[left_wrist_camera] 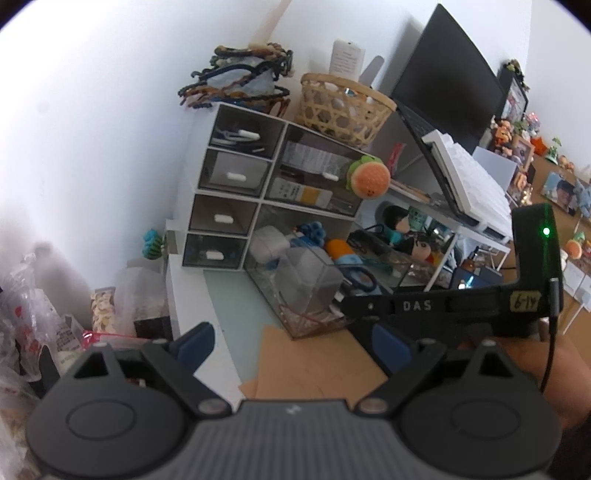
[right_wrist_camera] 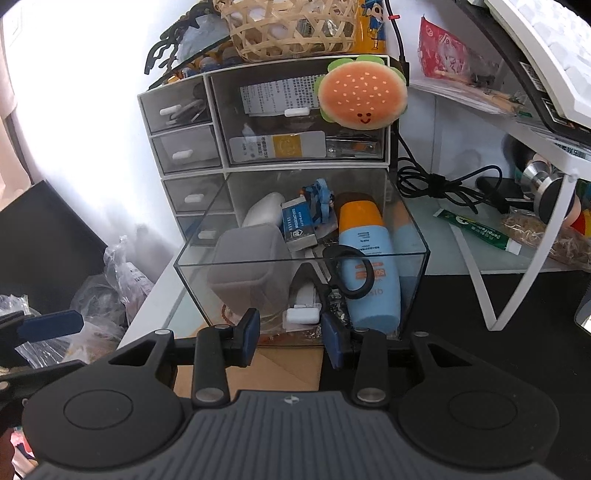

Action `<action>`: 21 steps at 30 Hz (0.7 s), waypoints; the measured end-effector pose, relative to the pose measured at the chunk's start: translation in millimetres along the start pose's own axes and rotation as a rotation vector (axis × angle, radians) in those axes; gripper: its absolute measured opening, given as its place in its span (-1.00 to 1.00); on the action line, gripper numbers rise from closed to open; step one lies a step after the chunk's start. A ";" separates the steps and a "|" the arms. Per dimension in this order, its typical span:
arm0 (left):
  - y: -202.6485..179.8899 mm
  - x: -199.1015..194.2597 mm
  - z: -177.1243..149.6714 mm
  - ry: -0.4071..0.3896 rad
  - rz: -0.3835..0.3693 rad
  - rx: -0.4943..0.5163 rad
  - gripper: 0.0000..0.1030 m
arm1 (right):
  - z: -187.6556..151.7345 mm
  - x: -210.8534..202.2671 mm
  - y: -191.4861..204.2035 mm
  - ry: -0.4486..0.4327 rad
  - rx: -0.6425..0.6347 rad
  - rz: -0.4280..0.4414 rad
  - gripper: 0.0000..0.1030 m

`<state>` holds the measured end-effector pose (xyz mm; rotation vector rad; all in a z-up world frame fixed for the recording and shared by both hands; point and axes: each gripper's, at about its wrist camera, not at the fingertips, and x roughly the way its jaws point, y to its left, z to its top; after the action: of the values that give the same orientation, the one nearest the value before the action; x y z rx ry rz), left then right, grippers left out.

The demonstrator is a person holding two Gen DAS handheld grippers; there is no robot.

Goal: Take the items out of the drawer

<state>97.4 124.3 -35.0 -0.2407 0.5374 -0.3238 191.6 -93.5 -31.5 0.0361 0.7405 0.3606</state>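
A clear drawer point(right_wrist_camera: 207, 218) stands pulled out of the white organizer point(right_wrist_camera: 218, 122). It holds a grey box point(right_wrist_camera: 247, 266), a blue and orange bottle point(right_wrist_camera: 365, 258), black scissors point(right_wrist_camera: 351, 273), a blue eraser pack point(right_wrist_camera: 299, 225) and a white pouch point(right_wrist_camera: 262, 210). My right gripper point(right_wrist_camera: 291, 330) is at the drawer's front wall, jaws partly apart. The small white handle point(right_wrist_camera: 303, 315) lies between them, and neither pad presses on it. My left gripper point(left_wrist_camera: 293, 345) hangs wide open and empty to the left, short of the drawer point(left_wrist_camera: 295, 280). The right gripper point(left_wrist_camera: 354, 306) also shows there.
A burger plush point(right_wrist_camera: 364, 98) hangs on the organizer, and a wicker basket point(right_wrist_camera: 291, 29) sits on top. A white laptop stand point(right_wrist_camera: 517, 277) and a black cable point(right_wrist_camera: 443, 181) fill the right. Plastic bags point(right_wrist_camera: 118, 273) crowd the left. Brown card point(right_wrist_camera: 284, 365) lies under the grippers.
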 end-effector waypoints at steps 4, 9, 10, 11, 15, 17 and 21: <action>5.2 -0.1 0.8 -0.001 0.013 -0.008 0.84 | 4.9 3.8 4.6 -0.020 -0.026 -0.001 -0.19; 8.4 3.4 -0.1 0.007 0.023 -0.012 0.84 | 15.5 8.9 1.2 -0.036 -0.016 0.007 -0.20; 8.5 4.2 -0.2 0.008 0.024 -0.012 0.84 | 17.4 10.1 1.2 -0.037 -0.017 0.007 -0.20; 8.6 5.1 -0.3 0.009 0.025 -0.013 0.84 | 19.0 11.6 1.2 -0.036 -0.020 0.007 -0.20; 10.4 8.9 -0.7 0.012 0.027 -0.017 0.84 | 24.7 19.1 1.2 -0.036 -0.027 0.004 -0.20; 11.7 10.5 -1.1 0.014 0.029 -0.020 0.84 | 27.7 22.8 0.7 -0.035 -0.027 0.004 -0.20; 15.8 13.8 -1.6 0.015 0.040 -0.027 0.84 | 33.0 29.9 0.2 -0.037 -0.033 0.001 -0.20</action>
<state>111.5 133.6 -47.5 -0.2536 0.5614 -0.2799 233.8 -80.2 -26.6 0.0122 0.6976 0.3720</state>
